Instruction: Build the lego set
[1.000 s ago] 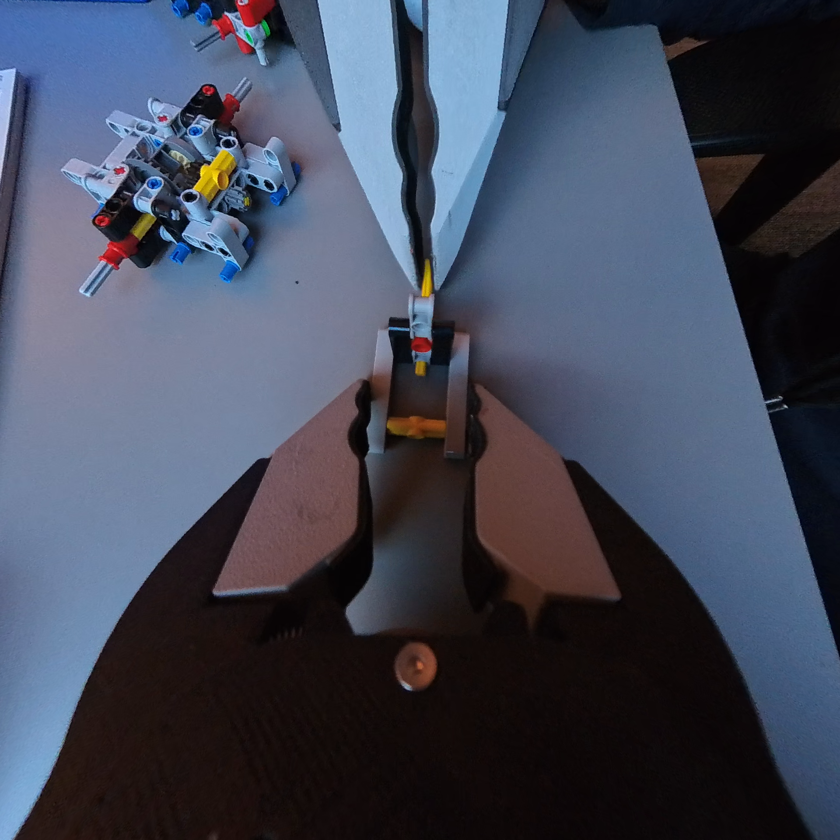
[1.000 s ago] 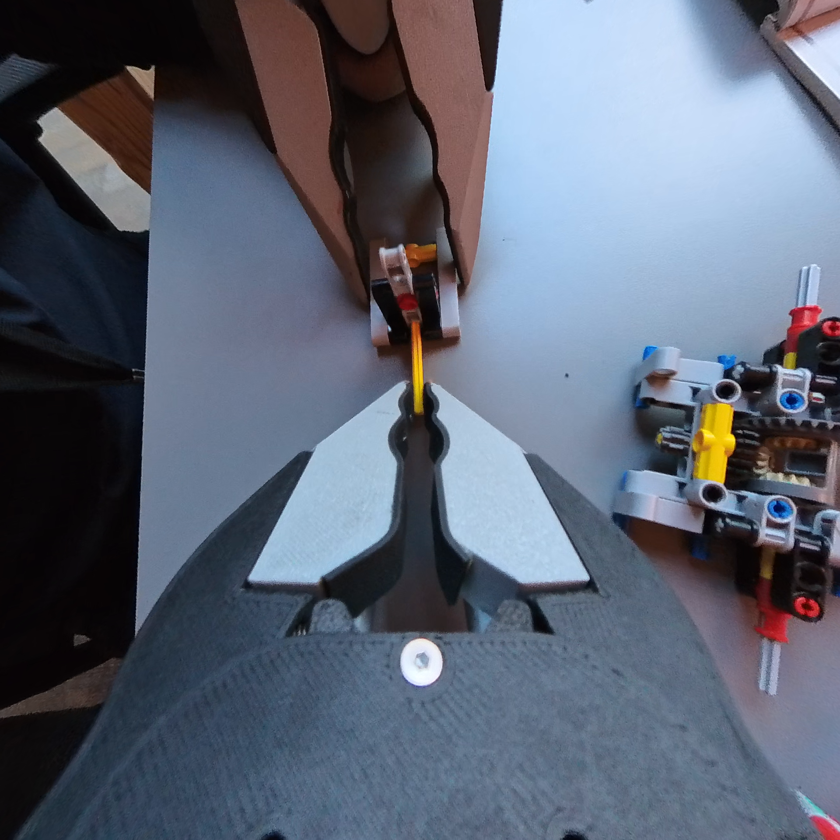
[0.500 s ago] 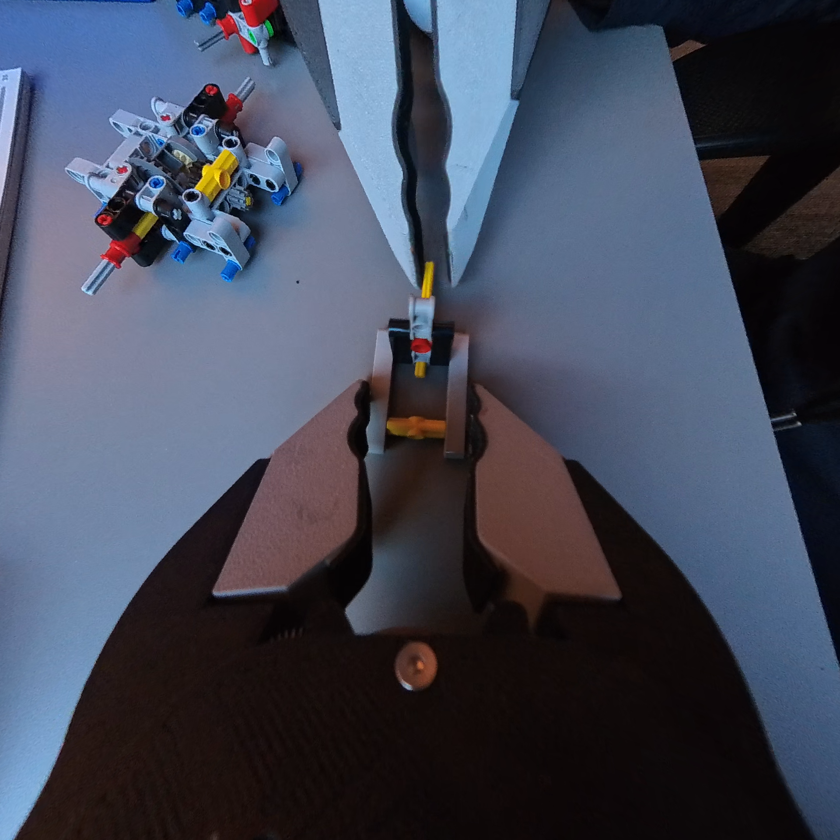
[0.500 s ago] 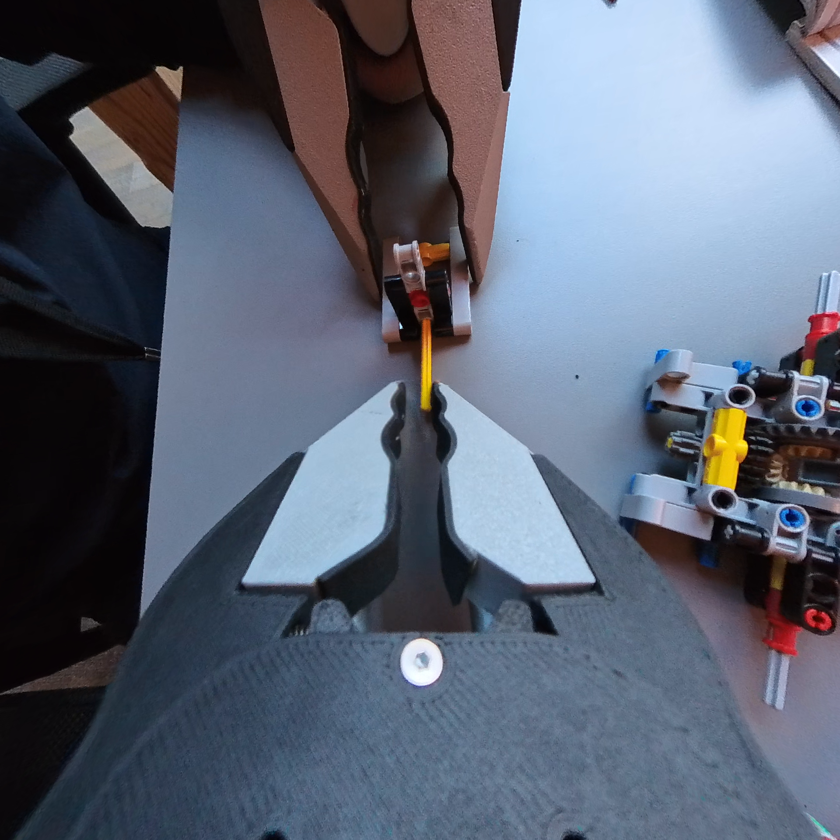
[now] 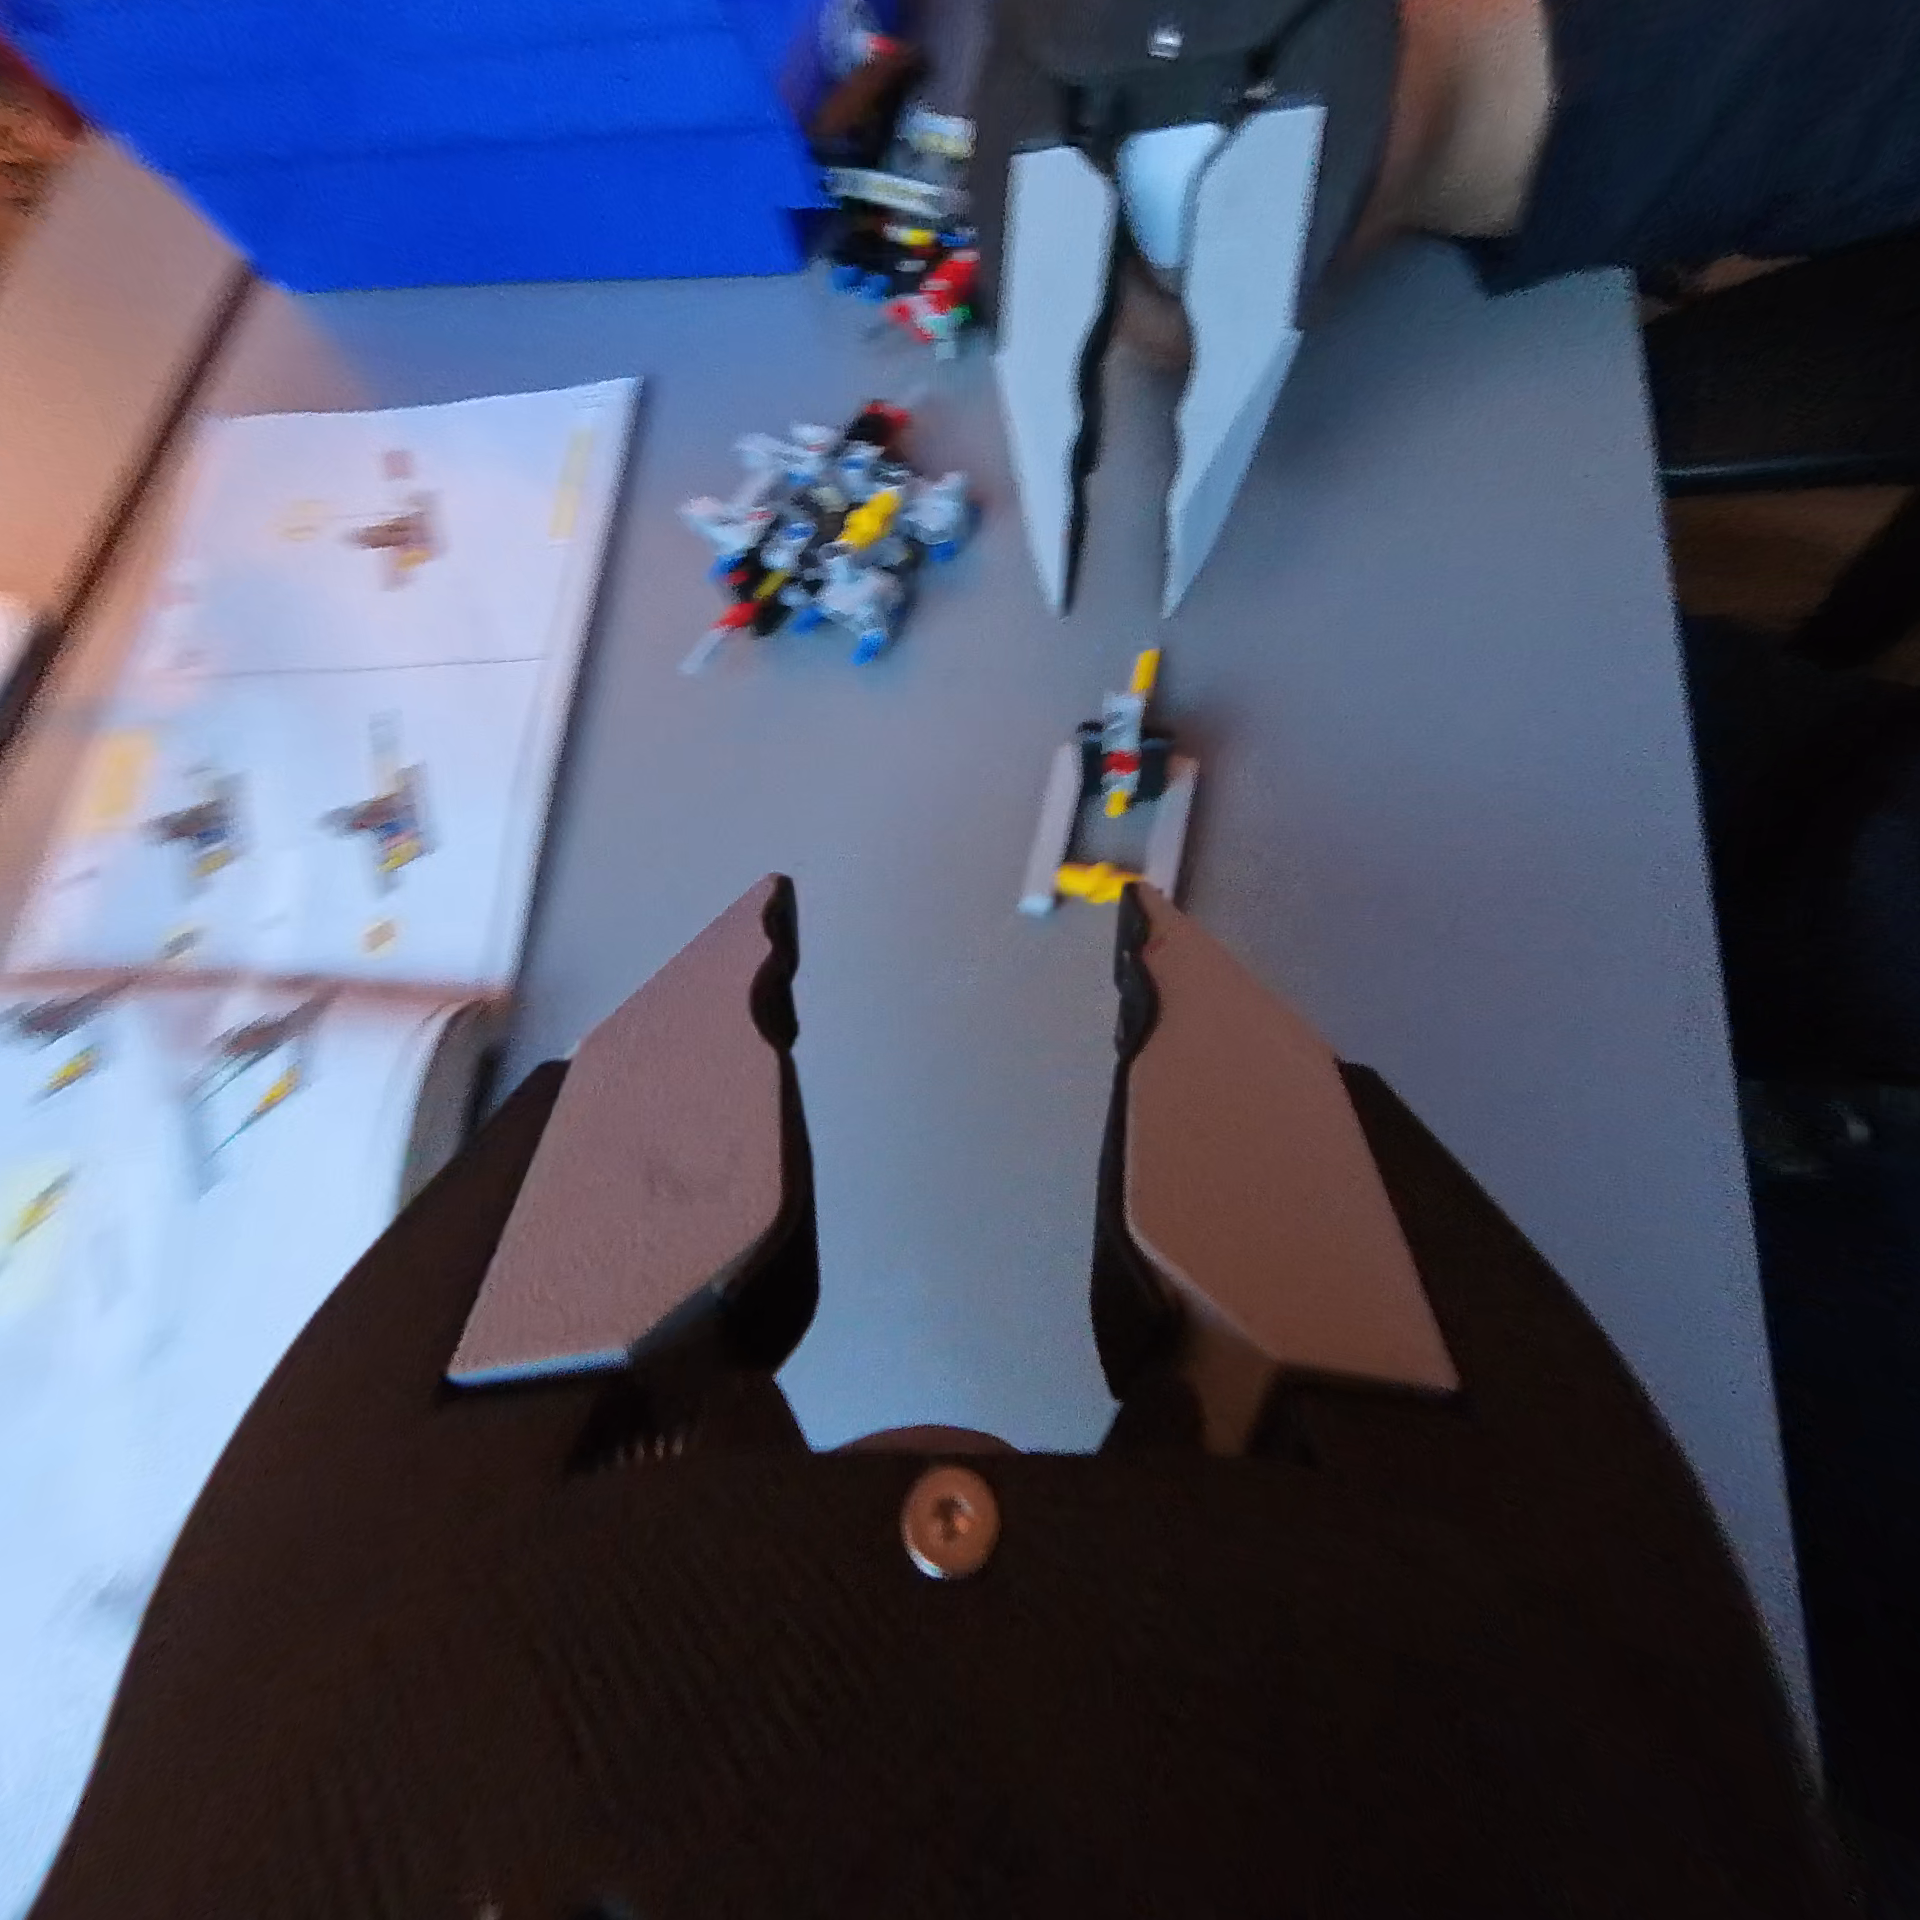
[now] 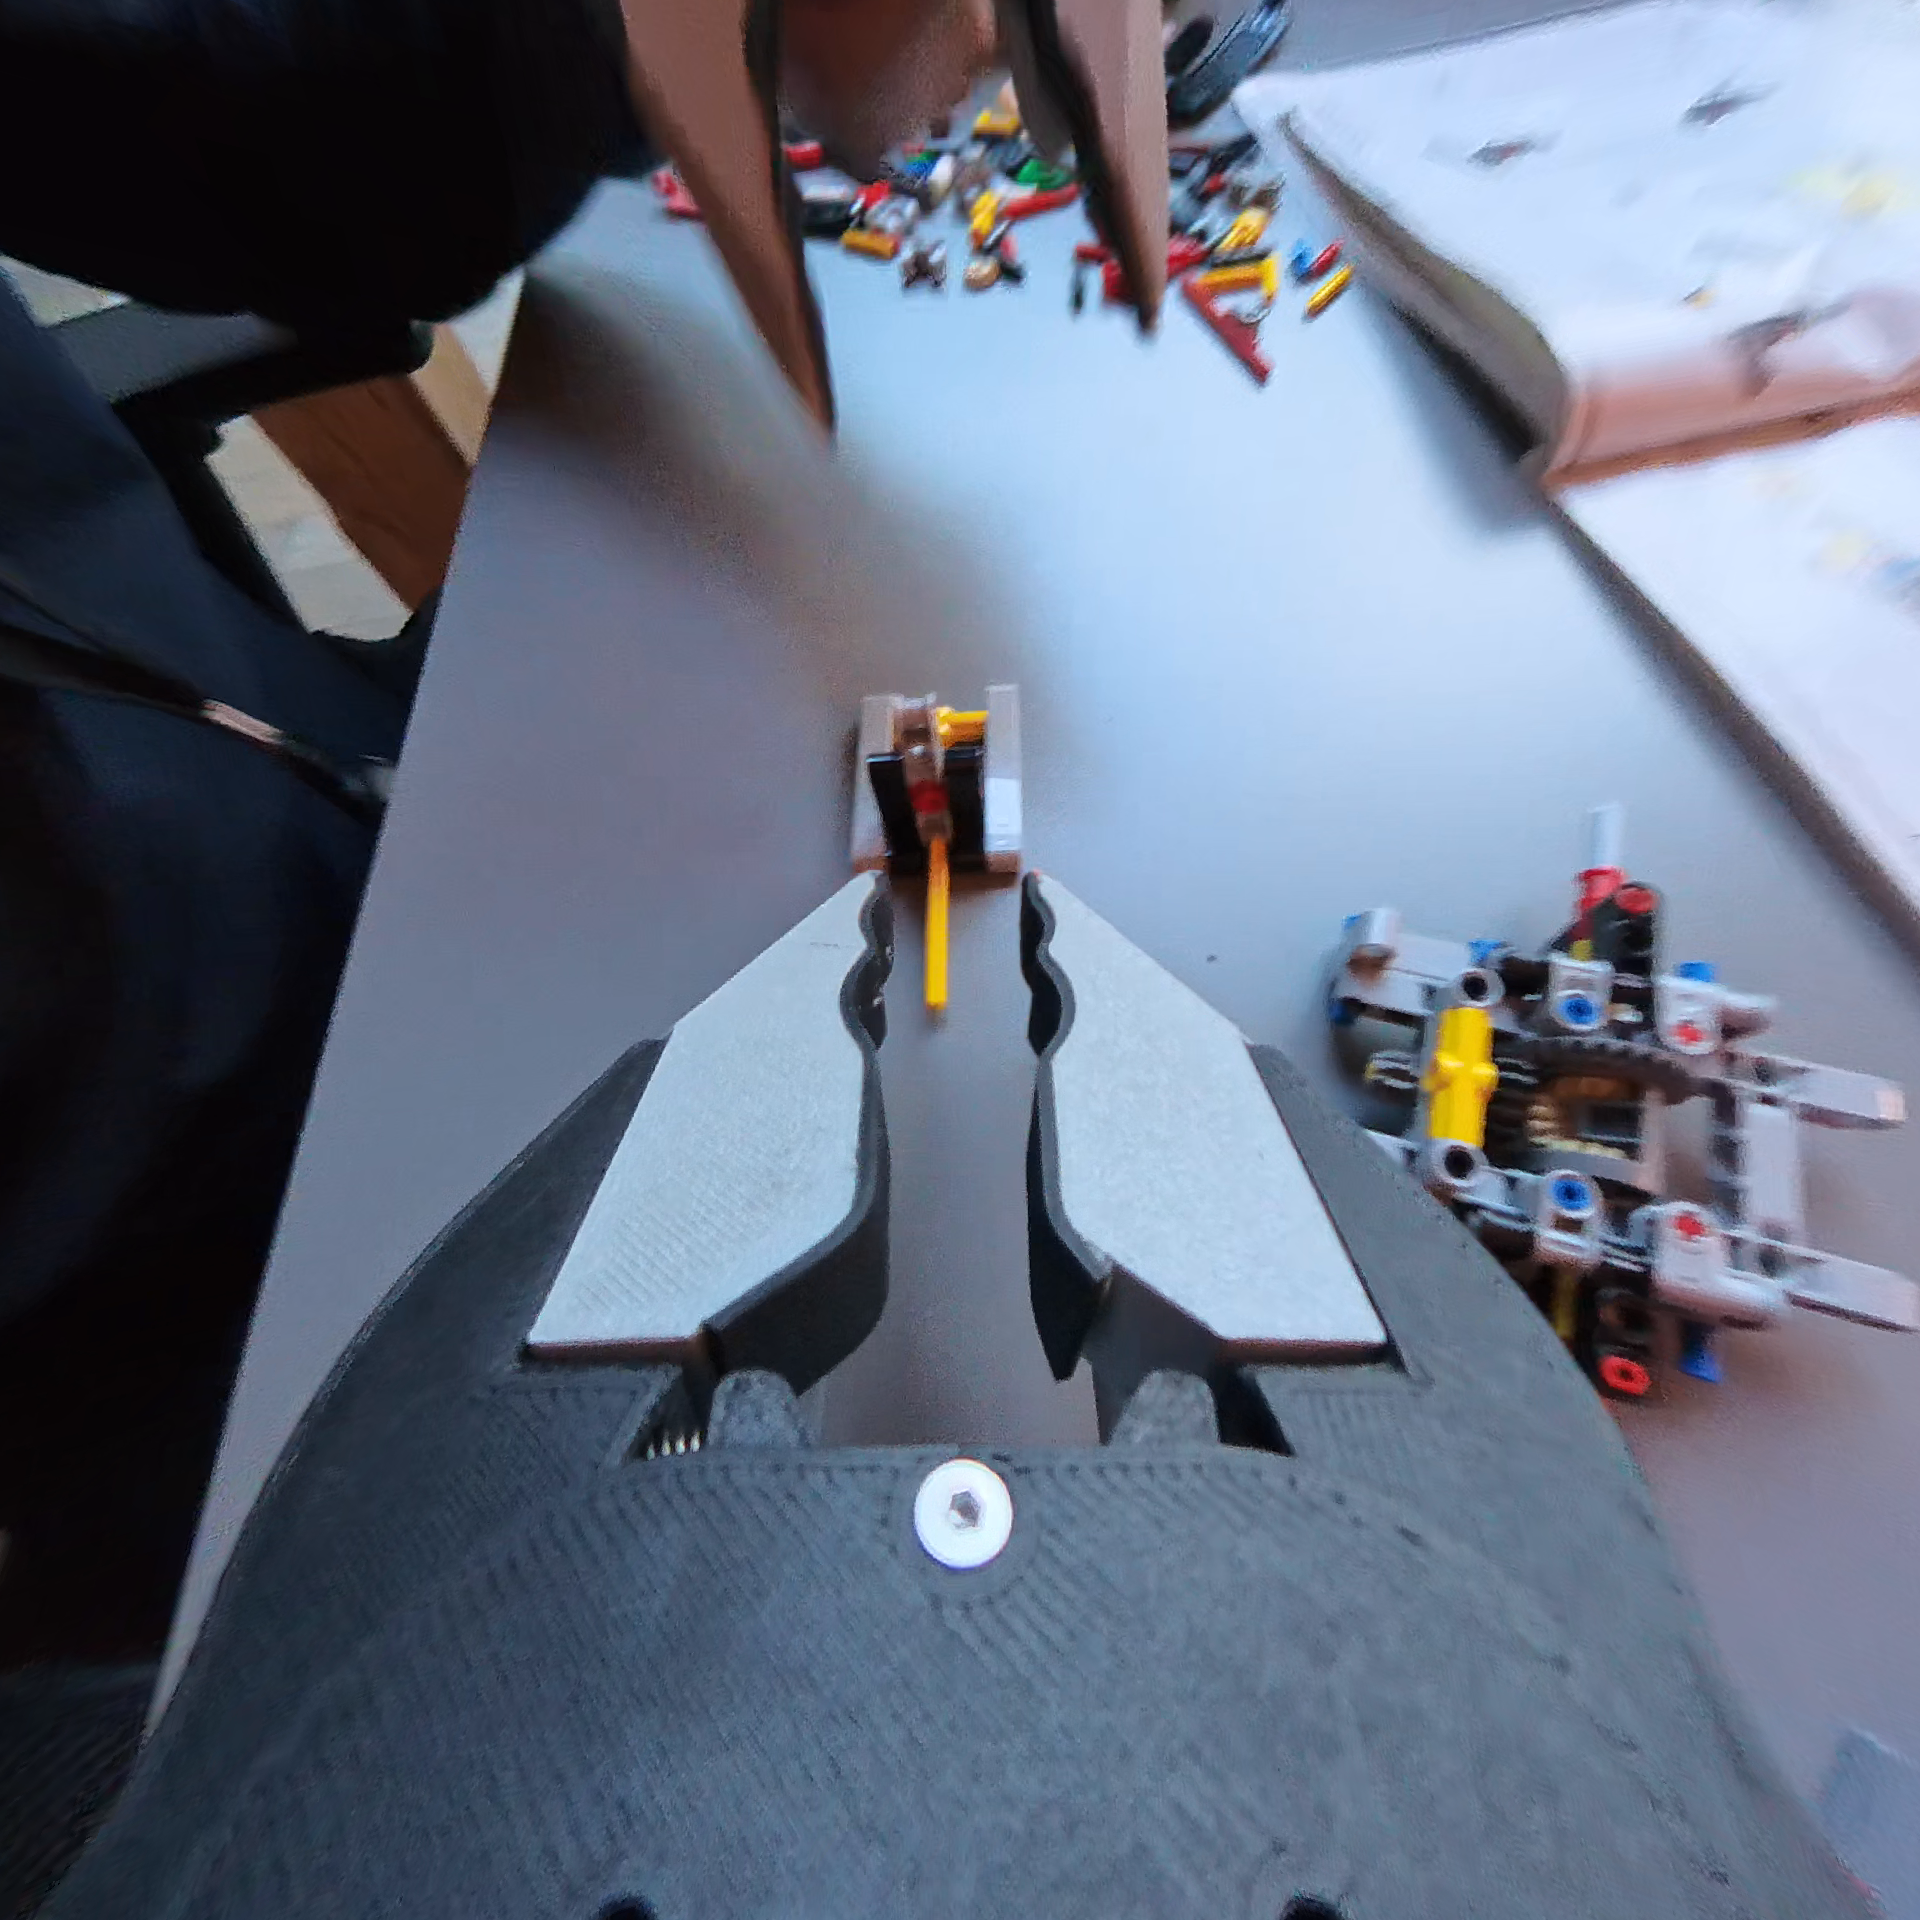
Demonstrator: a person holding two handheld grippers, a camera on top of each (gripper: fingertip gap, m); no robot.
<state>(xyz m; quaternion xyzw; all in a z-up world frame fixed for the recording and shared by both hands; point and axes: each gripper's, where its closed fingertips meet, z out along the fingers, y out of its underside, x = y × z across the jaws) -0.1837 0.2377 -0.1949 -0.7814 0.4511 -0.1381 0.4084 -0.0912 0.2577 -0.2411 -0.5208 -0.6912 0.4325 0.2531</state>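
A small grey-and-black lego assembly [image 5: 1117, 810] with a long yellow axle [image 6: 937, 935] through it rests on the grey table [image 5: 1351, 935]. My left gripper [image 5: 956, 904] is open and empty. It is drawn back from the assembly, whose near end lies by my right fingertip [image 5: 1138, 925]. My right gripper [image 6: 951, 894] is open. The axle's free end lies between its pads without touching them. Each gripper shows in the other view, open: the right [image 5: 1117, 608] beyond the assembly, the left [image 6: 987, 358] raised above the table. The assembly also shows in the right wrist view [image 6: 940, 779].
A larger grey, black and yellow lego build [image 6: 1600, 1122] sits on the table, also in the left wrist view [image 5: 831, 540]. An open instruction booklet [image 5: 312, 675] lies to the left. A pile of loose parts [image 6: 1039, 208] and a blue box [image 5: 416, 135] are at the far ends. The table edge is close [image 5: 1683, 935]. Some 11 cm of space lies between my two pairs of fingers.
My left gripper opened, let go of the small assembly and pulled back and up. My right gripper opened off the yellow axle and drew back. The assembly stays on the table.
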